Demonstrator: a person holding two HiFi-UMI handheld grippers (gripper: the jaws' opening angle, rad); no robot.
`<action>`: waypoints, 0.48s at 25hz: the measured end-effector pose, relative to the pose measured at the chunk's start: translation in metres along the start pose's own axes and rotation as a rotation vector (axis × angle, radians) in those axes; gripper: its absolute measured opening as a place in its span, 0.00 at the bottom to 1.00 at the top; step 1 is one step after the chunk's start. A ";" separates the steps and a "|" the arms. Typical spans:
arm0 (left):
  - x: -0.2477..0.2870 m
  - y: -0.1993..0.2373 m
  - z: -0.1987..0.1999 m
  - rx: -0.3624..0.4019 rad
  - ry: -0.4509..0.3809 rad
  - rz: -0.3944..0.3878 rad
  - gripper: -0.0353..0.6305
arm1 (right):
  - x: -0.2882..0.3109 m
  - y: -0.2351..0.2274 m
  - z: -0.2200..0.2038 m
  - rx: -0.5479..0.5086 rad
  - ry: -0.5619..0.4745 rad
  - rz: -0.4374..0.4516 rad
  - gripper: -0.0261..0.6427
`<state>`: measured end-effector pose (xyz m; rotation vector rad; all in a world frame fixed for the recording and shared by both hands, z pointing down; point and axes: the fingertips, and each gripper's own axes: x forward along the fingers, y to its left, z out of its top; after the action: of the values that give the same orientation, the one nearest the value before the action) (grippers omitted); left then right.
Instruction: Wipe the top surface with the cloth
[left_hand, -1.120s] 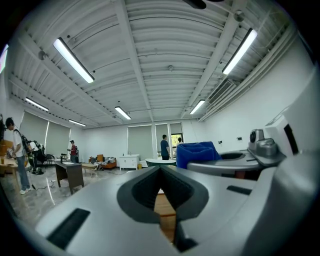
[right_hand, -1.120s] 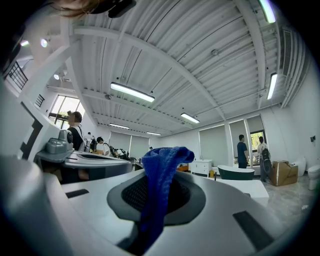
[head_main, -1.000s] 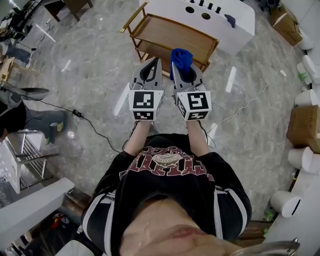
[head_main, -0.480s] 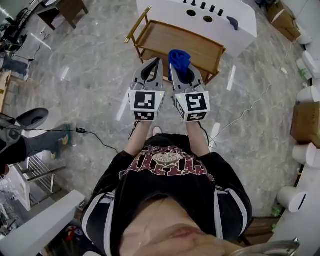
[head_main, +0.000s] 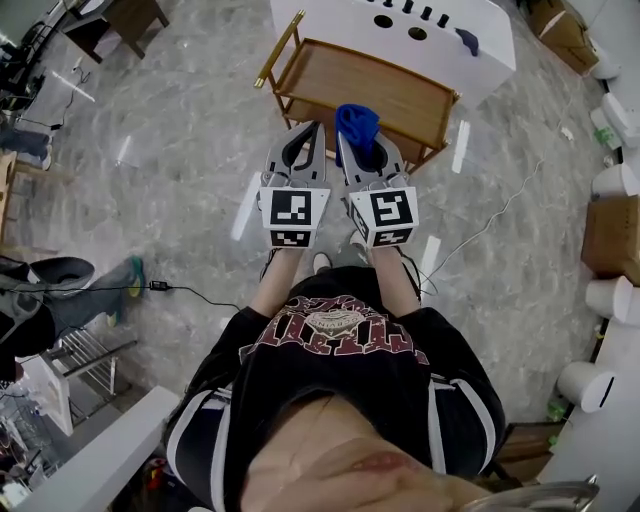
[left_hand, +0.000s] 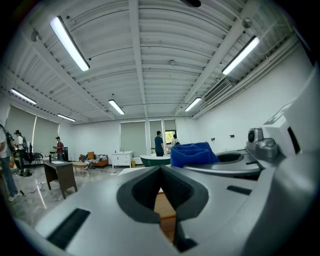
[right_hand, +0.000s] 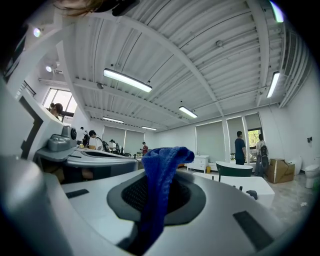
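The right gripper (head_main: 343, 135) has its jaws pressed together on the blue cloth (head_main: 357, 120). The cloth stands up from the tips in a bunch, probably so that a free part can be laid flat. The left gripper (head_main: 317, 130), just beside it, has its jaws together with nothing between them. Both point toward the wooden table (head_main: 340, 80), whose top seems not yet touched.

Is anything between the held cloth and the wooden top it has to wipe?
Nothing visible does. The right gripper is shut on the blue cloth at the near edge of the wooden cart's top, which shows bare wood. The left gripper, shut and empty, is alongside, not in the path.
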<state>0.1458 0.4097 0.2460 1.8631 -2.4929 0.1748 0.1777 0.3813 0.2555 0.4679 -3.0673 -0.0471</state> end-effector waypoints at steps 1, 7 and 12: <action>0.001 0.003 -0.002 -0.006 0.004 -0.001 0.12 | 0.003 0.001 -0.001 -0.001 0.006 0.001 0.13; 0.014 0.018 -0.004 -0.028 0.005 0.008 0.12 | 0.028 0.000 -0.001 -0.023 0.021 0.021 0.13; 0.037 0.047 -0.003 0.002 0.017 0.046 0.12 | 0.067 -0.005 -0.001 -0.010 0.019 0.053 0.13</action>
<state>0.0904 0.3880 0.2491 1.7990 -2.5268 0.1932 0.1150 0.3563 0.2584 0.3844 -3.0571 -0.0563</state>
